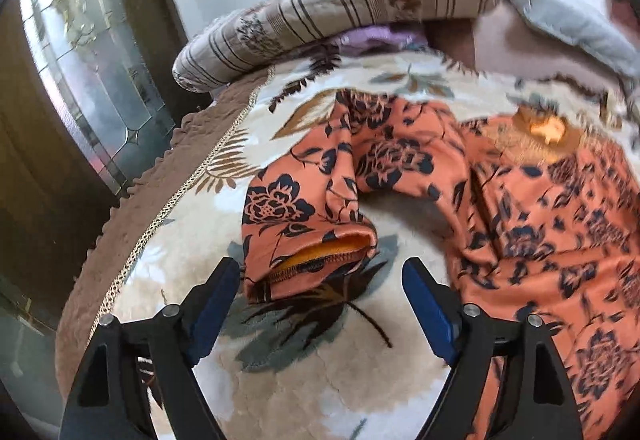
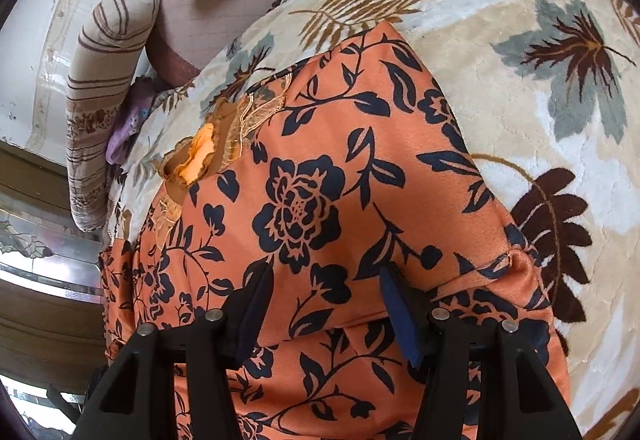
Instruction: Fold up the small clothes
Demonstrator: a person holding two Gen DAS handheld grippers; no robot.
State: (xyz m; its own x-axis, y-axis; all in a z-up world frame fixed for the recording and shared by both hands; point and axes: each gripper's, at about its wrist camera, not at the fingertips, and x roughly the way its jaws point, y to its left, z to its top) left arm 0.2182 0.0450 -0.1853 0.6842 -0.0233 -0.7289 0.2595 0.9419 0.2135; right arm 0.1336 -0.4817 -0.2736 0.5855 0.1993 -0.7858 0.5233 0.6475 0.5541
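An orange garment [image 1: 520, 207] printed with dark blue flowers lies flat on a cream, leaf-patterned blanket [image 1: 280, 380]. In the left wrist view its sleeve [image 1: 320, 183] bends away from the body toward the blanket's brown ruffled edge [image 1: 160, 179], then turns so that its open cuff [image 1: 320, 260] faces the camera, showing a yellow-orange lining. The left gripper [image 1: 316, 272] hangs over the blanket with its blue-padded fingers spread wide on either side of that cuff, the pads not pressing on it.

In the right wrist view the garment's long axis runs from the camera toward its lace-trimmed neckline [image 2: 208, 155], which points at the striped pillow [image 2: 100, 111] beyond the blanket. The right gripper [image 2: 324, 276] rests against the folded cloth, jaws partly apart; whether they pinch it I cannot tell.
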